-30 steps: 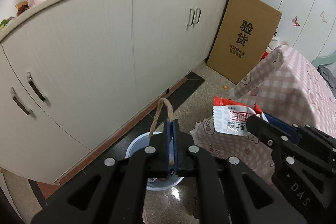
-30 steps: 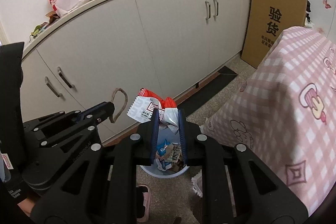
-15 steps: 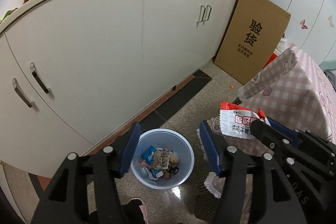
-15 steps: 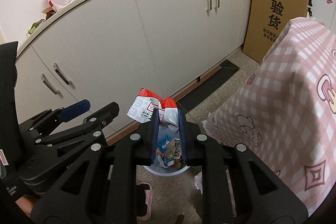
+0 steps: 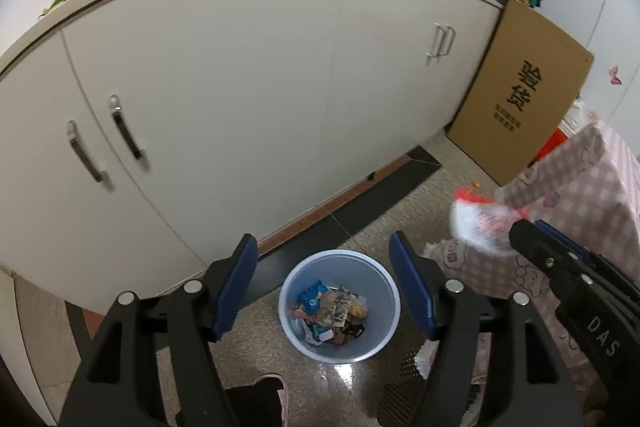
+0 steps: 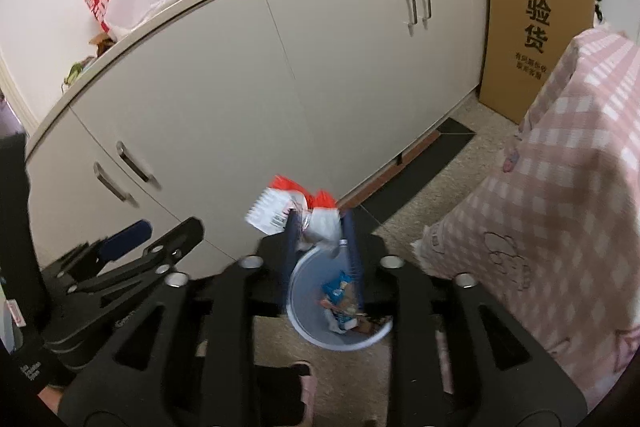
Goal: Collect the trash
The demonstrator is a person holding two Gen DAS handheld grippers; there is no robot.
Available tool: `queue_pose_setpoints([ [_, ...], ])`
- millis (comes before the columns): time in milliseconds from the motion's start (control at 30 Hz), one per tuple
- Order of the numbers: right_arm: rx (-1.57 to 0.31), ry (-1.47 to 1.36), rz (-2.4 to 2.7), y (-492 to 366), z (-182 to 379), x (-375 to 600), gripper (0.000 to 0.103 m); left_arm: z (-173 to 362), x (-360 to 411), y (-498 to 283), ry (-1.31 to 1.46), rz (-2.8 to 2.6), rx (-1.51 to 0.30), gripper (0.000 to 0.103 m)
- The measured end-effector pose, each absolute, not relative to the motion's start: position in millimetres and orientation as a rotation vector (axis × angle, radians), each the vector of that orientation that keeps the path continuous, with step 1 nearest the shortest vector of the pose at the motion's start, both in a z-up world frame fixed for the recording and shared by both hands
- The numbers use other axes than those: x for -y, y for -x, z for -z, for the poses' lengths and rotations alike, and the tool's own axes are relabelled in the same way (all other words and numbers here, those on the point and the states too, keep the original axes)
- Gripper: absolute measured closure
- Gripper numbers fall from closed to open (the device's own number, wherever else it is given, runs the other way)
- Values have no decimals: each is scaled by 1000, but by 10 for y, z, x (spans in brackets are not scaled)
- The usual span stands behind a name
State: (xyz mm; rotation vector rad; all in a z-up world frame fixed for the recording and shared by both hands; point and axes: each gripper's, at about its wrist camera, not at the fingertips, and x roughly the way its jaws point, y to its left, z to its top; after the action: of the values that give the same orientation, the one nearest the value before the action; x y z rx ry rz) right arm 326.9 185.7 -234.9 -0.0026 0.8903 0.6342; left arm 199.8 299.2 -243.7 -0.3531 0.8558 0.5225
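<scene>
A light blue trash bin (image 5: 340, 307) stands on the floor by the cabinet, holding several wrappers. My left gripper (image 5: 324, 285) is open and empty, high above the bin. My right gripper (image 6: 320, 239) holds a red and white snack wrapper (image 6: 288, 209) above the bin (image 6: 340, 307); its jaws look slightly parted and blurred around the wrapper. The wrapper (image 5: 484, 223) and the right gripper (image 5: 532, 231) also show at the right of the left wrist view.
A long white cabinet (image 5: 240, 99) runs behind the bin. A cardboard box (image 5: 524, 99) leans at its right end. A table with a pink checked cloth (image 6: 560, 187) stands to the right. A pink slipper (image 6: 306, 383) lies near the bin.
My left gripper opened and the brown rope loop it held is gone from its jaws. Both grippers rose and shifted over the bin. The right gripper's jaws have begun to part.
</scene>
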Motion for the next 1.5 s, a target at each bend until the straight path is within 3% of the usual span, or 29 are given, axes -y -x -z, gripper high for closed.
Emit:
queue_pose_setpoints([
  [33, -889, -5, -625, -3280, 2354, -1851, 45, 2421, -3006, -1984, 356, -527, -853, 35],
  [367, -800, 80, -577, -2962, 2052, -1551, 45, 2050, -2704, -1883, 328, -467, -795, 33],
  [700, -676, 47, -436, -2422, 1415, -611, 42, 1328, -1772, -1584, 185, -331, -640, 29],
  [1033, -533, -19, -275, -1650, 833, 335, 31, 685, -799, -1061, 75, -193, -494, 18],
  [1500, -361, -68, -133, -681, 288, 938, 19, 192, -288, -408, 26, -82, -386, 11],
])
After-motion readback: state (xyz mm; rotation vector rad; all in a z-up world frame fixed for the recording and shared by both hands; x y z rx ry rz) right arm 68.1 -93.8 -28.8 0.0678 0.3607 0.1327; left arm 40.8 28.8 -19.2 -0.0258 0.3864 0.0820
